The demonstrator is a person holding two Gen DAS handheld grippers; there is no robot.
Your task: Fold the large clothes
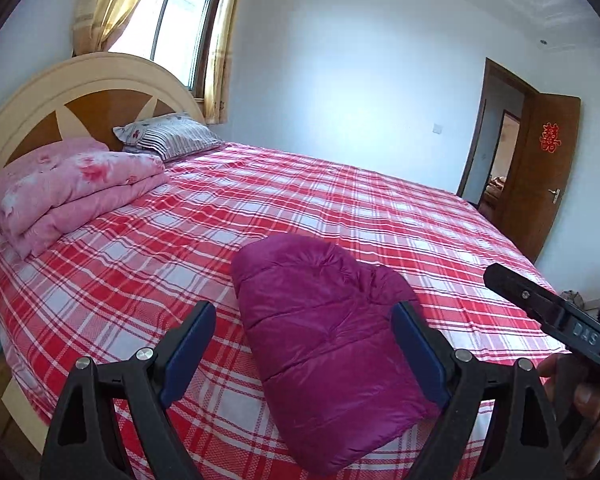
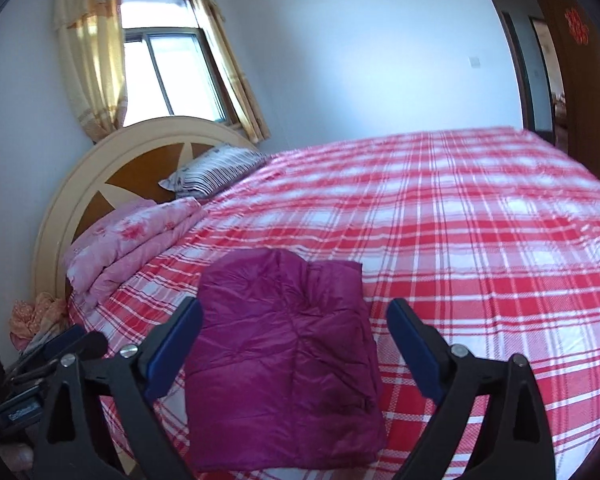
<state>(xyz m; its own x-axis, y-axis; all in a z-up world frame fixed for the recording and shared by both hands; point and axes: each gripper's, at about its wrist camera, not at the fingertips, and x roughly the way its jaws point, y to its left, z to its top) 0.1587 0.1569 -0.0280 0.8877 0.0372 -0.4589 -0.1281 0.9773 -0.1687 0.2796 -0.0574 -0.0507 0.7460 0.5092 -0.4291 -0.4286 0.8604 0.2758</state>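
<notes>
A magenta quilted down jacket [image 1: 324, 328] lies folded into a compact bundle near the front edge of the bed, also seen as a jacket [image 2: 288, 364] in the right wrist view. My left gripper [image 1: 306, 344] hangs above and in front of it, jaws wide apart, blue pads clear of the fabric. My right gripper [image 2: 294, 344] is likewise raised over the bundle with its jaws spread wide and nothing between the pads. The right gripper's black body [image 1: 556, 312] and the hand holding it show at the right edge of the left wrist view.
The bed [image 1: 380, 208] has a red and white plaid sheet. A folded pink quilt [image 1: 72, 188] and a striped pillow [image 1: 172, 136] lie by the round headboard [image 1: 32, 96]. A window with yellow curtains [image 2: 88, 52] stands behind. A brown door [image 1: 548, 184] is open at right.
</notes>
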